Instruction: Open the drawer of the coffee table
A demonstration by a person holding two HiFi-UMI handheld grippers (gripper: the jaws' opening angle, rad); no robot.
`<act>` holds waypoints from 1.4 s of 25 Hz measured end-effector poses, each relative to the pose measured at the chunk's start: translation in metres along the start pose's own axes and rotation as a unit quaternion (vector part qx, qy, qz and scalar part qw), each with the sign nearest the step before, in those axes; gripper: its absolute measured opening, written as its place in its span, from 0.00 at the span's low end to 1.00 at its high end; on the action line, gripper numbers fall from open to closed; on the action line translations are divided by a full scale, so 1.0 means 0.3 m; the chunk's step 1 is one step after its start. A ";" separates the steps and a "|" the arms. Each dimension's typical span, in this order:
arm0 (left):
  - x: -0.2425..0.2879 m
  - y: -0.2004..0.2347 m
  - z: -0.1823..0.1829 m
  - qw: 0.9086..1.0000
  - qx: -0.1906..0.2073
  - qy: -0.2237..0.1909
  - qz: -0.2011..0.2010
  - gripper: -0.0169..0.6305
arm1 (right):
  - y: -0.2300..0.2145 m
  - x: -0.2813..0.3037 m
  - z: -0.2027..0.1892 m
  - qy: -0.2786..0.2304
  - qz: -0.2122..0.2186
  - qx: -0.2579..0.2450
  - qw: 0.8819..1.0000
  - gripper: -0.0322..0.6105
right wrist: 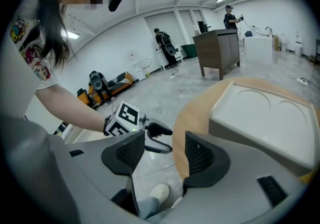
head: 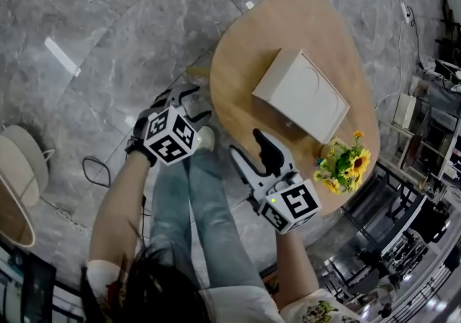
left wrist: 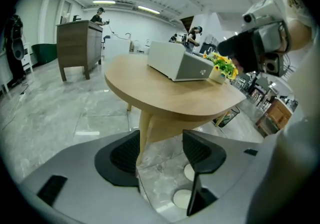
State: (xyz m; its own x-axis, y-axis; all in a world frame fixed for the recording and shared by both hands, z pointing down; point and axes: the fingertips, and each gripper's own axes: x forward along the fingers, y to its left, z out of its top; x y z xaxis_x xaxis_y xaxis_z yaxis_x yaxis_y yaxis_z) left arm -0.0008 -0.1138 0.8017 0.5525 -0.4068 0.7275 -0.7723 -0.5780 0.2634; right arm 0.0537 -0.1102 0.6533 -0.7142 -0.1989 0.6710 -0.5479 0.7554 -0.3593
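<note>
Left of the middle of the head view, my left gripper is hanging over the grey floor, near the left edge of the coffee table but not touching it. Its jaws are standing wide apart and holding nothing. In the left gripper view I am seeing only a wooden table leg and floor between them.

Just right of that, the person's legs in blue jeans are pointing up the frame, with a white shoe by the table edge.

In the lower middle, my right gripper is reaching over the near edge of the round wooden worktop. Its jaws are wide apart too, and they are empty.

In the upper middle, a white box is sitting on the worktop. Its drawer front, grey with a small knob, is facing the person and is sitting flush with the box, so the drawer is looking closed. Neither gripper is touching it.

At the right, a small bunch of yellow flowers is standing on the worktop, just beside the box's lower corner.
</note>
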 end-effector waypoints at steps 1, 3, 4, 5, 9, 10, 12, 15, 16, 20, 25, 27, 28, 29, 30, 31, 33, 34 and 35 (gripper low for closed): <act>0.019 0.005 -0.003 1.000 0.012 0.003 -0.007 0.41 | -0.005 0.002 -0.009 0.001 -0.001 0.001 1.000 0.41; 0.054 0.012 -0.007 0.999 0.036 0.009 -0.023 0.41 | -0.018 0.002 -0.026 0.004 -0.005 0.006 1.000 0.41; 0.070 0.013 -0.005 0.998 0.048 0.011 -0.030 0.41 | -0.024 0.000 -0.034 0.005 -0.007 0.008 1.000 0.41; 0.084 0.013 0.000 0.998 0.058 0.013 -0.037 0.41 | -0.029 -0.005 -0.041 0.007 -0.009 0.010 1.000 0.41; 0.125 0.002 0.037 0.995 0.082 0.009 -0.064 0.40 | -0.043 -0.018 -0.067 0.015 -0.012 0.017 1.000 0.41; 0.136 -0.001 0.039 0.993 0.090 0.010 -0.070 0.40 | -0.048 -0.018 -0.072 0.014 -0.014 0.020 1.000 0.41; 0.155 -0.005 0.038 0.991 0.104 0.014 -0.079 0.40 | -0.057 -0.017 -0.079 0.013 -0.017 0.026 0.999 0.41; 0.168 -0.013 0.037 0.990 0.108 0.016 -0.091 0.37 | -0.069 -0.019 -0.084 0.010 -0.020 0.030 0.999 0.41; 0.168 -0.012 0.037 0.990 0.107 0.015 -0.093 0.37 | -0.071 -0.019 -0.084 0.009 -0.021 0.032 0.999 0.41; 0.164 -0.008 0.034 0.987 0.123 0.021 -0.098 0.35 | -0.075 -0.027 -0.100 0.010 -0.021 0.039 0.999 0.41; 0.151 -0.010 0.014 0.980 0.161 0.032 -0.111 0.28 | -0.079 -0.027 -0.126 0.013 -0.022 0.047 0.999 0.41; 0.144 -0.013 0.010 0.979 0.167 0.033 -0.114 0.27 | -0.071 -0.026 -0.136 0.016 -0.021 0.048 0.999 0.41; 0.141 -0.012 0.009 0.978 0.170 0.033 -0.114 0.27 | -0.065 -0.024 -0.140 0.017 -0.020 0.048 0.999 0.41; 0.140 -0.011 0.007 0.977 0.175 0.035 -0.114 0.26 | -0.060 -0.022 -0.144 0.018 -0.018 0.047 0.999 0.41; 0.139 -0.009 0.006 0.976 0.181 0.037 -0.115 0.26 | -0.056 -0.020 -0.148 0.019 -0.017 0.045 0.999 0.41; 0.138 -0.009 0.004 0.974 0.188 0.039 -0.117 0.25 | -0.054 -0.019 -0.153 0.021 -0.015 0.043 0.999 0.41; 0.136 -0.011 0.000 0.970 0.204 0.043 -0.123 0.23 | -0.051 -0.022 -0.162 0.024 -0.012 0.040 0.999 0.41; 0.132 -0.015 -0.006 0.967 0.213 0.045 -0.129 0.23 | -0.049 -0.025 -0.166 0.026 -0.011 0.040 0.999 0.41; 0.124 -0.021 -0.016 0.964 0.223 0.049 -0.137 0.22 | -0.047 -0.028 -0.169 0.027 -0.010 0.041 0.999 0.41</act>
State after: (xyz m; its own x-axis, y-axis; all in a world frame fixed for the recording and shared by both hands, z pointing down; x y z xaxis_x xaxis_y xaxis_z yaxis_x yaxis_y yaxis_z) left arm 0.0231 -0.1220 0.8301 0.6667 -0.1399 0.7321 -0.3785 -0.9097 0.1709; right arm 0.0896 -0.0875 0.6856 -0.6799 -0.1784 0.7113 -0.5968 0.6982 -0.3953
